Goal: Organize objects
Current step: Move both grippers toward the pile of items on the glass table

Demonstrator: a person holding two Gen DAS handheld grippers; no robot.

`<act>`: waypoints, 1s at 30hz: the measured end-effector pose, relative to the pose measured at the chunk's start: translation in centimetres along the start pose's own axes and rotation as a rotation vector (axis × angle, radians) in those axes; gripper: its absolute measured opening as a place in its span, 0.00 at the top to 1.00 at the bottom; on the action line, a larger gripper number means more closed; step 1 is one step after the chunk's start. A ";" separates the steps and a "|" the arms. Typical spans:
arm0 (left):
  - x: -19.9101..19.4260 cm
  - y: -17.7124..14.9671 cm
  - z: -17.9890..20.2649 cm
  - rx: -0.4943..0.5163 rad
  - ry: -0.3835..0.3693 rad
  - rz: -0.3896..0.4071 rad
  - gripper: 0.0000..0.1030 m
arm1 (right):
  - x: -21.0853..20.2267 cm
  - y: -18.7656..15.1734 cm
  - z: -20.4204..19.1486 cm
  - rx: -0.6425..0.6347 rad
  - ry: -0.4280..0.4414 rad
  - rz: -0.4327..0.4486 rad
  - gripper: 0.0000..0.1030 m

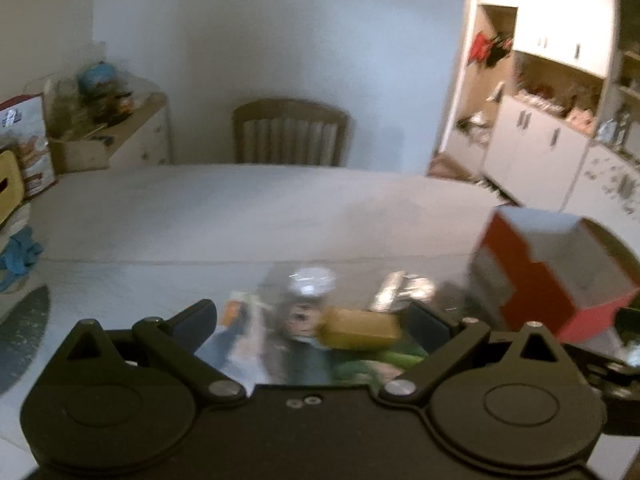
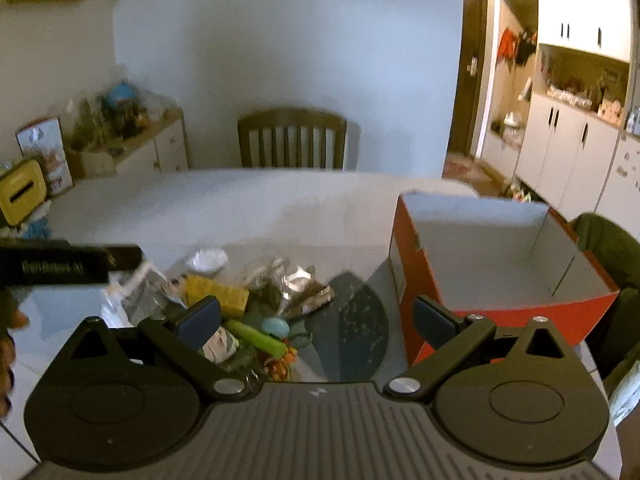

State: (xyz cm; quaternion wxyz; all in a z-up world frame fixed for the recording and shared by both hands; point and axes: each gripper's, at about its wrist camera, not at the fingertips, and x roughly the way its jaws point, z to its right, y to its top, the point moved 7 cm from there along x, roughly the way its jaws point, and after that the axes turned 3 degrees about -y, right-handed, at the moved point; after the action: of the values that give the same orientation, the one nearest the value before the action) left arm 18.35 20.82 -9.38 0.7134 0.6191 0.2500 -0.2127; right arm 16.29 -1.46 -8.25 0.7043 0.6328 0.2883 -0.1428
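Clearly early in the sorting: nothing lifted yet, and the red cardboard box (image 2: pixel 492 264) standing open and bare inside on the right of the tabletop (image 2: pixel 240 208), near its right edge. Left of the box and well apart from its wall, across a dark placemat (image 2: pixel 352 320), a loose pile: a yellow block (image 2: pixel 218 294), crumpled foil wrappers (image 2: pixel 296 280), a green stick (image 2: pixel 258 336), a small blue piece (image 2: pixel 274 326), a white crumpled wad (image 2: pixel 206 260) at the far side, plus clear plastic wrapping on the left. Right tool (image 2: pixel 316 316) held above the near edge of the pile, jaws wide apart, gripping nothing, one pad hanging over the yellow block, the other close to the near left corner of the box. Left tool (image 1: pixel 316 320) likewise spread wide and empty, aimed at the same heap from the left, the view badly smeared; the yellow block (image 1: pixel 360 328) and a shiny round lid (image 1: pixel 312 280) just made out between the pads, the red box (image 1: pixel 548 268) on the right. Probably the approach to a first pick. Next move, by this reading: settle on one item at the top of the pile, likely the yellow block, drop the pads either side of it without snagging the foil or plastic, close, lift clear, then carry right over the box wall and release inside. Worth steadying the left tool first, given the blur.
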 end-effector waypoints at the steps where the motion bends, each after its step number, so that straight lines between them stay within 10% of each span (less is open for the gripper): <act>1: 0.9 0.0 -0.8 -0.002 0.016 -0.018 0.02 | 0.6 -0.3 -0.1 -0.005 0.008 -0.016 0.01; 14: 7.8 -2.6 -6.1 -0.037 0.104 -0.192 0.10 | 6.1 -5.1 -3.2 -0.111 0.067 -0.219 0.07; 24: 9.6 -3.8 -6.5 -0.032 0.075 -0.249 0.29 | 9.1 -6.3 -4.7 -0.107 0.104 -0.327 0.43; 30: 9.8 -4.1 -6.5 -0.035 0.041 -0.248 0.41 | 10.3 -6.7 -4.1 0.013 0.130 -0.391 0.47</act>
State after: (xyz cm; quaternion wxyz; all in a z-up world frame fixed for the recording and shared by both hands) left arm 22.93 26.74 -19.30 0.6869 0.5753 0.3430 -0.2821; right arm 19.73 3.15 -19.80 0.6391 0.5770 0.4496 -0.2376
